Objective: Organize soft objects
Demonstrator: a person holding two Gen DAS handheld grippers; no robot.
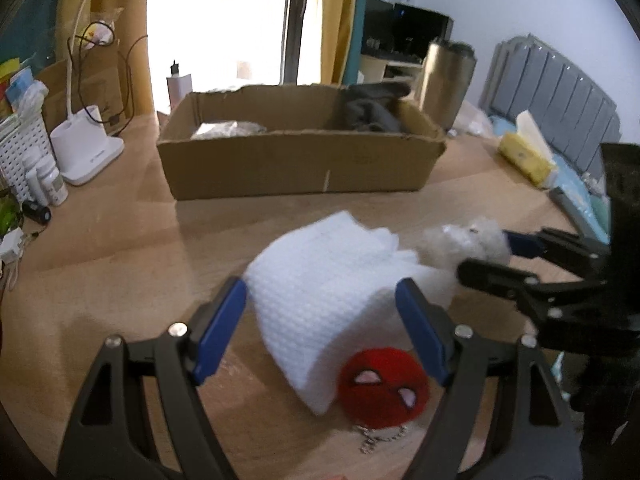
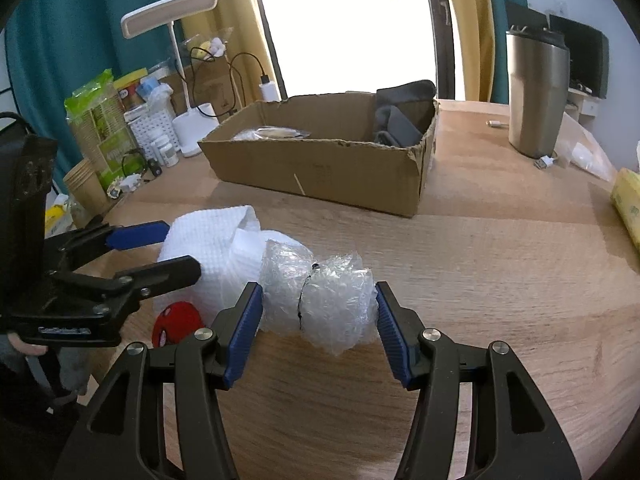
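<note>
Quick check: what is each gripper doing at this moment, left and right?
Left gripper: open, jaws either side of the white towel, not clamped.
Right gripper: open, jaws flanking the bubble wrap bundle, not visibly squeezing.

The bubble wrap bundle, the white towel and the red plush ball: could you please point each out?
bubble wrap bundle [image 2: 320, 300]: right wrist view, its crinkled middle.
white towel [image 1: 320, 284]: left wrist view, its top fold.
red plush ball [image 1: 382, 394]: left wrist view, its face.

The red plush ball [image 2: 176, 322] was half hidden behind the left gripper [image 2: 160, 250]; the white towel [image 1: 332, 292] was blurred, and the yellow packet [image 2: 628, 204] was cut by the edge
</note>
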